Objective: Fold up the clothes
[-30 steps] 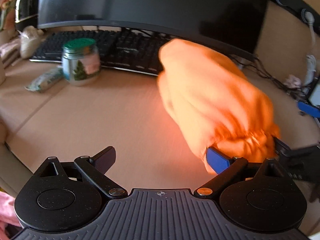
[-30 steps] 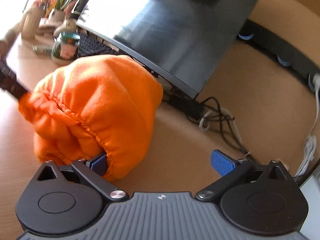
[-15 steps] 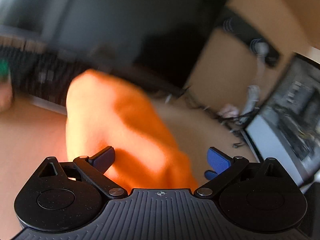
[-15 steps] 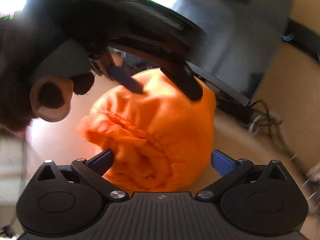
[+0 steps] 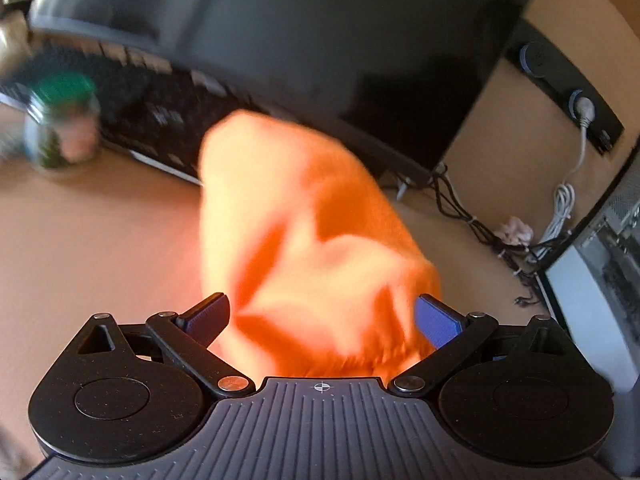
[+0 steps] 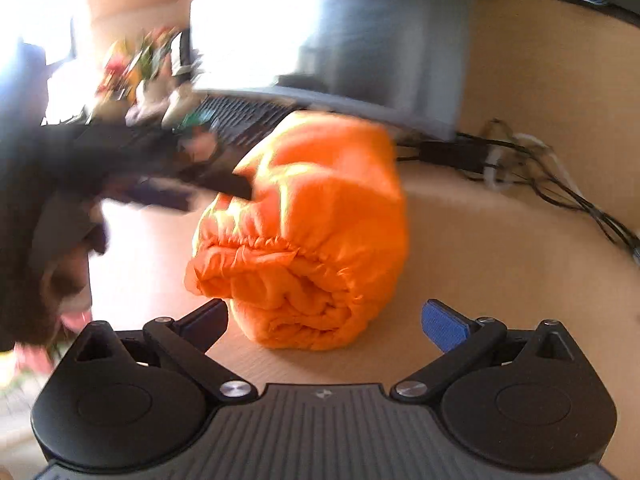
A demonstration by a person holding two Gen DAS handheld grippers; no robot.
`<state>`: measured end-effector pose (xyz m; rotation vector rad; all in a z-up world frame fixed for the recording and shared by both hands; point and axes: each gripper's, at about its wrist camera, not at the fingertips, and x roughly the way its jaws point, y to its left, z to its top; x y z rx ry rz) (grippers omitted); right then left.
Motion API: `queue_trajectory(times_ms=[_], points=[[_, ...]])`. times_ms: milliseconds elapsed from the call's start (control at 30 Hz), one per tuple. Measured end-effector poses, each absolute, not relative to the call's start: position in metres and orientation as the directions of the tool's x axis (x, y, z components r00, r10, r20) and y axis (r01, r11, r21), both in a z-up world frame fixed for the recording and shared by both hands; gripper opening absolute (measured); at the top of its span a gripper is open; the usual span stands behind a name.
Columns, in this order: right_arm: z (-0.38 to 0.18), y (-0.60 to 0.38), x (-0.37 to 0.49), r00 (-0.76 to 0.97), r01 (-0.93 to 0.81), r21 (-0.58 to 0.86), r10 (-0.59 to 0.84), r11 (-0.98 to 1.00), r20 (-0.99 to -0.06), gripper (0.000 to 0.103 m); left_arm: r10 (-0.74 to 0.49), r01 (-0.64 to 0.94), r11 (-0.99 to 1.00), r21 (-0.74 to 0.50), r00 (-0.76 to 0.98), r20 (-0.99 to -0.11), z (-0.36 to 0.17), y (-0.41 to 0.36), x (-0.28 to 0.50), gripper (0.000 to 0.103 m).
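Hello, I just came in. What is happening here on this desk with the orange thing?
A person is folding clothes with two hand-held grippers. The orange garment lies bundled on the desk, in front of the monitor and keyboard. The left gripper is open, its fingers on either side of the cloth. The right gripper is open too, just in front of the bundle. Neither one grips the cloth at this moment.

A tan desk [image 5: 100, 232] is seen under a dark monitor [image 5: 320, 40] — a keyboard [image 5: 160, 116] is placed below it. Cables [image 5: 460, 208] are gathered by the beige wall [image 5: 500, 128] — bright light is reflected.
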<state>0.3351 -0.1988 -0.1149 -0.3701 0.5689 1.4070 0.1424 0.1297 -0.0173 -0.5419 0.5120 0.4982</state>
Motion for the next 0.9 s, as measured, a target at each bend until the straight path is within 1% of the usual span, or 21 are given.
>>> queue_trajectory(times_ms=[67,133,233,300,367,400,500,533,600,667,733,833,900], points=[[-0.102,-0.222,0.343,0.087,-0.976,0.125,0.839,0.181,-0.537,0.103,0.373,-0.591,0.754,-0.289,0.746,-0.552,-0.009,0.103,0.118,0.103],[-0.091,-0.243,0.353,0.117,-0.967,0.137,0.849,0.216,-0.515,0.103,0.439,-0.635,0.736,-0.233,0.71,-0.55,-0.003,0.075,0.095,0.103],[-0.075,-0.274,0.358,0.15,-0.963,0.128,0.865,0.238,-0.478,0.103,0.467,-0.673,0.697,-0.248,0.688,-0.555,0.008,0.029,0.065,0.103],[-0.067,-0.294,0.357,0.175,-0.959,0.123,0.875,0.255,-0.452,0.103,0.527,-0.707,0.654,-0.267,0.68,-0.509,0.017,-0.007,0.052,0.103],[-0.066,-0.312,0.354,0.208,-0.95,0.122,0.876,0.286,-0.435,0.103,0.598,-0.744,0.619,-0.253,0.655,-0.463,0.021,-0.04,0.051,0.103],[-0.067,-0.321,0.352,0.219,-0.942,0.143,0.88,0.303,-0.422,0.103,0.61,-0.75,0.619,-0.234,0.647,-0.458,0.019,-0.051,0.053,0.103],[-0.075,-0.34,0.343,0.235,-0.925,0.191,0.891,0.327,-0.388,0.103,0.608,-0.748,0.643,-0.164,0.629,-0.484,0.014,-0.074,0.065,0.103],[-0.076,-0.343,0.338,0.226,-0.932,0.183,0.896,0.313,-0.381,0.103,0.608,-0.748,0.646,-0.152,0.625,-0.489,0.013,-0.079,0.066,0.103],[-0.075,-0.343,0.331,0.213,-0.948,0.142,0.899,0.285,-0.383,0.103,0.617,-0.757,0.632,-0.166,0.622,-0.482,0.017,-0.079,0.064,0.103],[-0.073,-0.344,0.328,0.216,-0.953,0.122,0.905,0.277,-0.367,0.103,0.643,-0.766,0.619,-0.171,0.62,-0.451,0.026,-0.08,0.061,0.103],[-0.071,-0.349,0.329,0.22,-0.952,0.126,0.912,0.278,-0.347,0.103,0.671,-0.779,0.61,-0.142,0.604,-0.43,0.032,-0.086,0.061,0.103],[-0.067,-0.352,0.331,0.238,-0.948,0.128,0.917,0.29,-0.32,0.103,0.67,-0.775,0.625,-0.087,0.591,-0.45,0.033,-0.093,0.065,0.103],[-0.065,-0.352,0.331,0.231,-0.949,0.134,0.919,0.285,-0.321,0.103,0.659,-0.769,0.635,-0.073,0.588,-0.469,0.033,-0.095,0.067,0.103]])
